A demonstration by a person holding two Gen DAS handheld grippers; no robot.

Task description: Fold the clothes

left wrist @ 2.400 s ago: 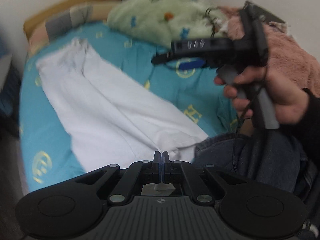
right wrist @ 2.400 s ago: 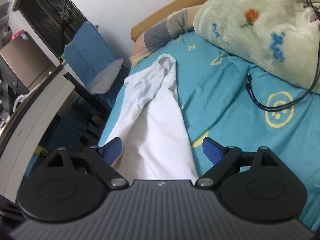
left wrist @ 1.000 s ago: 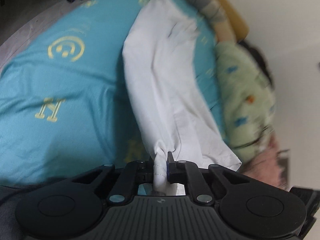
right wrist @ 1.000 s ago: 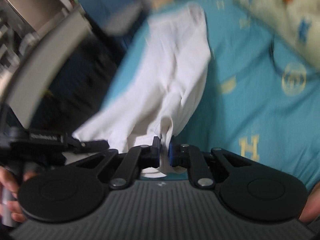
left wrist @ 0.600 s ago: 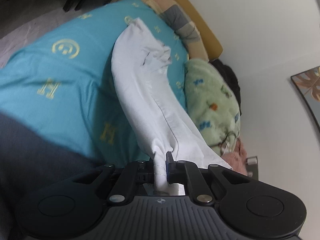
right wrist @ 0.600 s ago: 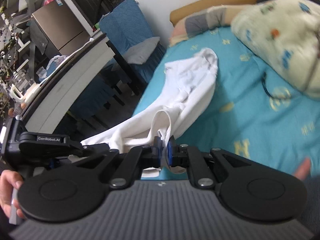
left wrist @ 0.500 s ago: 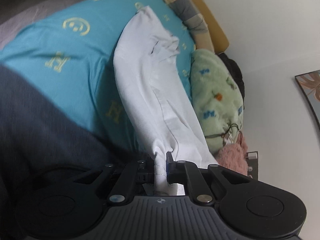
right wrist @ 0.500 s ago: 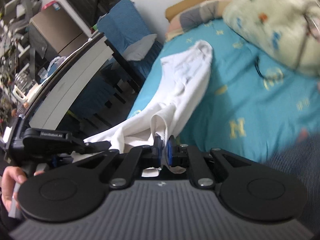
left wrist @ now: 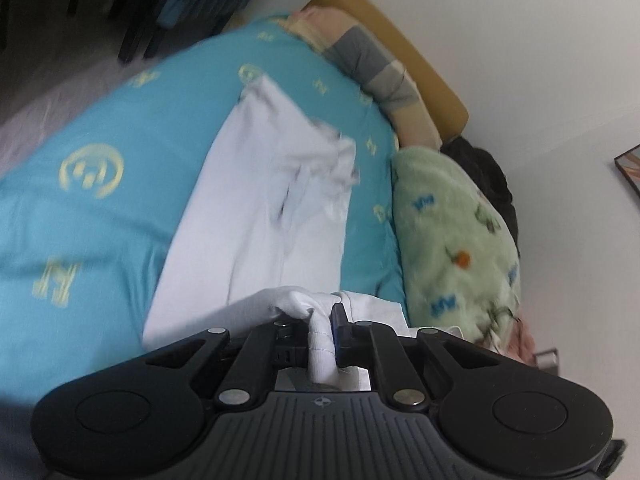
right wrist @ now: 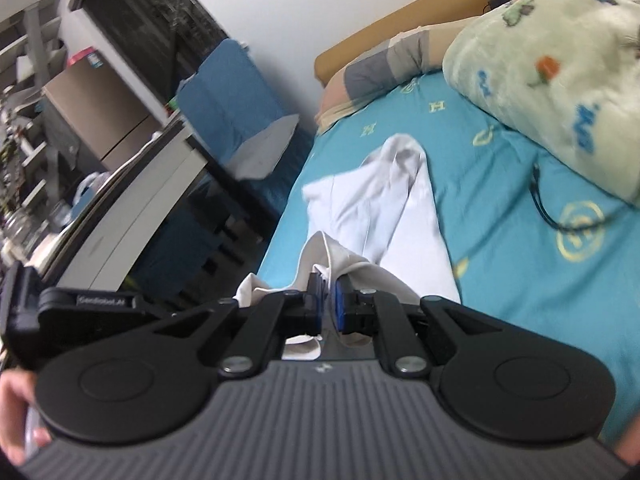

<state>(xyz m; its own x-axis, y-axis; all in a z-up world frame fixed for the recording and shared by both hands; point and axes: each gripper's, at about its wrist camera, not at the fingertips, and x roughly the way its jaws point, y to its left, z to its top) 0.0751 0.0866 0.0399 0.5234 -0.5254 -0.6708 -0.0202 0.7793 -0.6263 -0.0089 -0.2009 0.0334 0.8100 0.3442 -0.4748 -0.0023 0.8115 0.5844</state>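
While the left wrist view is tilting, the left gripper (left wrist: 322,320) is keeping its jaws pinched on a bunched hem of the white garment (left wrist: 272,216), and that near end, which was hanging stretched 0.5 s ago, is now being carried forward over the flat part, so a lengthwise fold appears to be forming. The garment is lying along the teal bedsheet (left wrist: 92,216), with a green blanket (left wrist: 460,240) just beside it and a striped pillow (left wrist: 380,68) beyond.

From the right wrist view, the right gripper (right wrist: 328,300) is likewise gripping a white fold between nearly closed jaws, now lower over the bed. A black cable (right wrist: 540,204) is lying on the sheet; a desk (right wrist: 132,208) and blue chair (right wrist: 232,92) are standing alongside.
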